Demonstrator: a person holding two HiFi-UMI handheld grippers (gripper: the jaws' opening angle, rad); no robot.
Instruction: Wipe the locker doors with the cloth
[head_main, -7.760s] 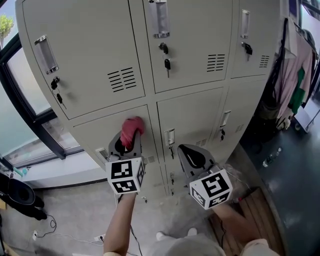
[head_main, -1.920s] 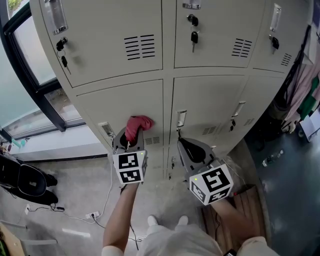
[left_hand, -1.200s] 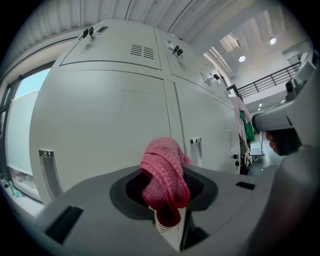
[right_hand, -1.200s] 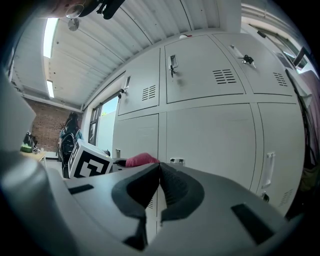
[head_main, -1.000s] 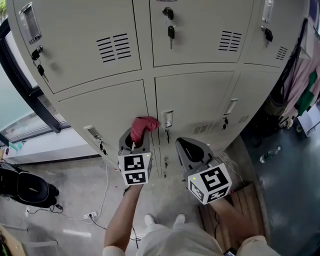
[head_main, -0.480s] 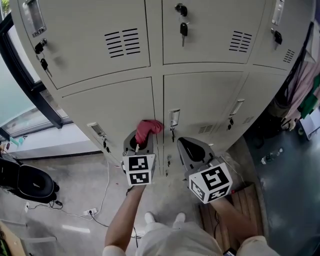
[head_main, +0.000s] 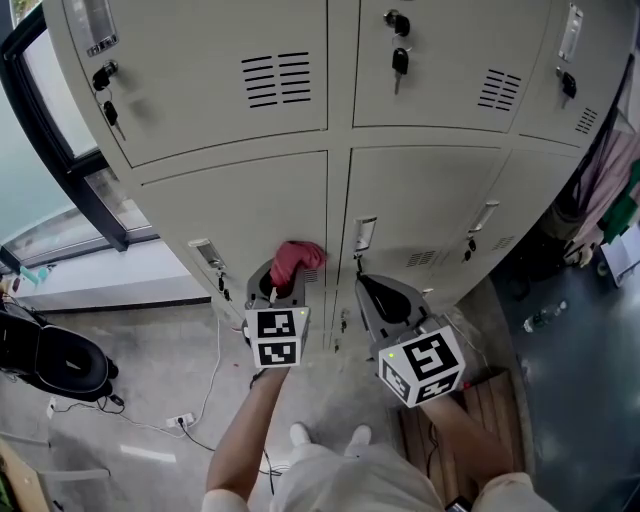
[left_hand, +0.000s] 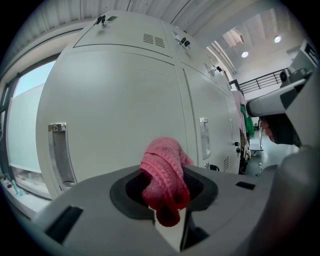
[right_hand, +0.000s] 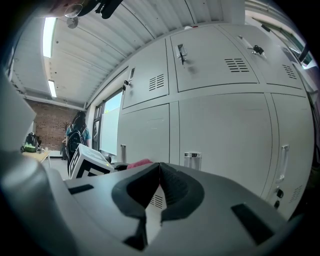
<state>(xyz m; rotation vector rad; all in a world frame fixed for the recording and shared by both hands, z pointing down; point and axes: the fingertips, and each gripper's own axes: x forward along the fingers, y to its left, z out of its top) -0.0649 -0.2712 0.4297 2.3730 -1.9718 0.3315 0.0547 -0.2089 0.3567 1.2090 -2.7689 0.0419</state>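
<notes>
Left gripper (head_main: 281, 283) pinches the pink knitted cloth (head_main: 297, 260) between its jaws, with a bunched wad standing out past the tips. That wad sits at the right edge of the lower left door (head_main: 240, 205), just beside the seam with the lower middle door (head_main: 420, 195), and appears to touch the panel. Right gripper (head_main: 372, 292) hangs near, to the right, with its jaws pressed together on nothing and apart from the lockers.

Step in hand, as judged: wiping the lower left door at its right edge. To do it well:
1. Press only the wad onto the sheet metal and hold the hard jaw tips off the paint.
2. Run overlapping strokes and carry each one fully to the seam.
3. Work round the handle (head_main: 365, 233) of the lower middle door when crossing over, as the loose knit could snag on it.
4. Apply a firm squeeze, since drag across the panel could pull the cloth free.

View comparison: the left gripper view confirms the grip. It shows the cloth (left_hand: 162, 172) folded down into the left gripper (left_hand: 167, 197), a detail that the head view leaves small. It gives no position on the locker bank. The head view supplies this, along with the keys (head_main: 400, 60) hanging in an upper door. Only the right gripper view shows the right gripper (right_hand: 159, 167) meeting tip to tip, plus a person (right_hand: 76, 134) standing far off at the left.
</notes>
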